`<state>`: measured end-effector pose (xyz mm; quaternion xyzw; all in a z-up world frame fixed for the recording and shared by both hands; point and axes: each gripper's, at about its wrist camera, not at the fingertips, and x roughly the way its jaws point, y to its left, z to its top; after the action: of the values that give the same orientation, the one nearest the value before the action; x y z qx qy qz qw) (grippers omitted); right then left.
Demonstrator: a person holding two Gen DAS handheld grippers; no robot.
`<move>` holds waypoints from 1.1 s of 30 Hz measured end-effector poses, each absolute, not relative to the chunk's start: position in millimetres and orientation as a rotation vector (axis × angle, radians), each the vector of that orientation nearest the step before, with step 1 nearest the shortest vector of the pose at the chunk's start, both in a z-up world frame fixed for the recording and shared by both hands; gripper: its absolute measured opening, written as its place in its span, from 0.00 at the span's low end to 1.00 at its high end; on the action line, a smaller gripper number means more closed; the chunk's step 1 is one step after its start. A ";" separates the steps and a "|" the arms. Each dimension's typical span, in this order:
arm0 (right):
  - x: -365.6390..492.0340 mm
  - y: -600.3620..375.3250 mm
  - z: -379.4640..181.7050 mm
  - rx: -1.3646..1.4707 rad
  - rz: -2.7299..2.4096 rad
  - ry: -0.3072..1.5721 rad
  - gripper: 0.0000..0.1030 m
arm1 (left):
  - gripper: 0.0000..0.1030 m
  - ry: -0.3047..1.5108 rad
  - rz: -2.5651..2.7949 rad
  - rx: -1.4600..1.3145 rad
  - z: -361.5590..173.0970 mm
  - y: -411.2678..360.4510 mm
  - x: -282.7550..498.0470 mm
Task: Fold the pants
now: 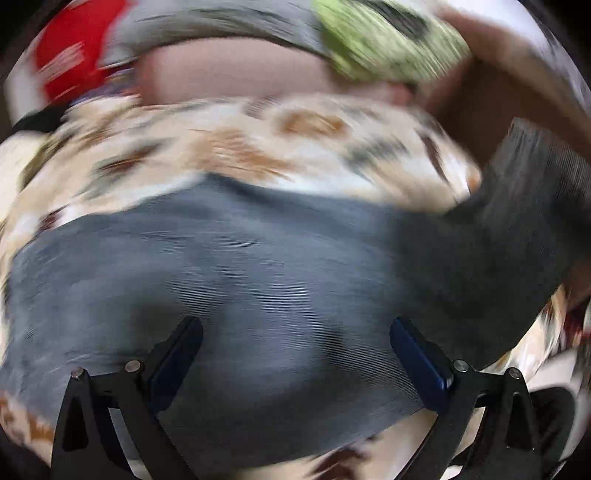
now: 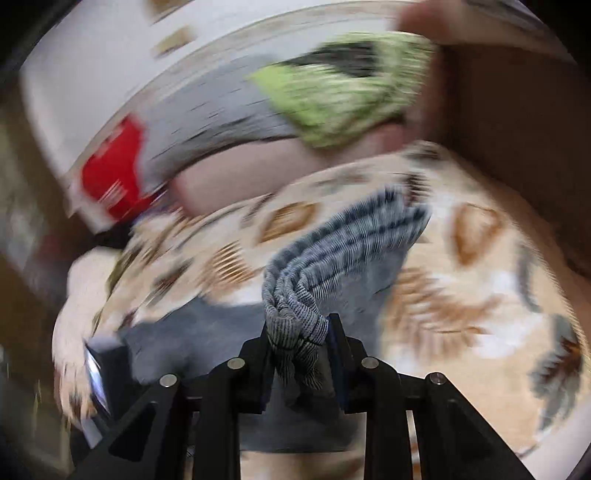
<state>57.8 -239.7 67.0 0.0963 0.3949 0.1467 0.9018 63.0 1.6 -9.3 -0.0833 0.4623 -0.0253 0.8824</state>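
Observation:
The grey pants (image 1: 266,280) lie spread on a patterned bedspread (image 1: 229,147), blurred by motion. My left gripper (image 1: 295,332) is open just above the grey cloth, with nothing between its blue-padded fingers (image 1: 417,354). In the right wrist view my right gripper (image 2: 297,332) is shut on a bunched fold of the pants (image 2: 295,321), a ribbed grey-blue part that trails away from the jaws over the bedspread (image 2: 461,295). More grey cloth lies flat below and left of the gripper.
A green patterned pillow (image 1: 388,40) and a grey cushion (image 1: 229,26) lie at the far side of the bed. A red item (image 1: 74,51) sits at the far left. A brown headboard (image 2: 517,110) stands at the right. A dark phone-like object (image 2: 99,369) lies at the bed's left edge.

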 end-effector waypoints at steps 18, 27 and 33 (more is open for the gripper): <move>54.7 -255.8 -50.9 0.558 0.431 1.072 0.74 | 0.98 0.857 -0.023 -0.233 27.6 9.4 43.1; 79.1 -300.2 -34.6 0.736 0.460 1.080 0.73 | 0.98 1.086 -0.018 -0.025 -58.6 -39.2 61.3; 149.4 -293.5 -28.9 0.847 0.555 1.110 0.73 | 0.98 1.064 -0.031 -0.029 -59.2 -35.1 55.6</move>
<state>149.4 -293.5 -28.9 0.3849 0.5041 0.2523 0.7308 55.6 -35.1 -59.2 -0.0137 0.5070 -0.0149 0.8617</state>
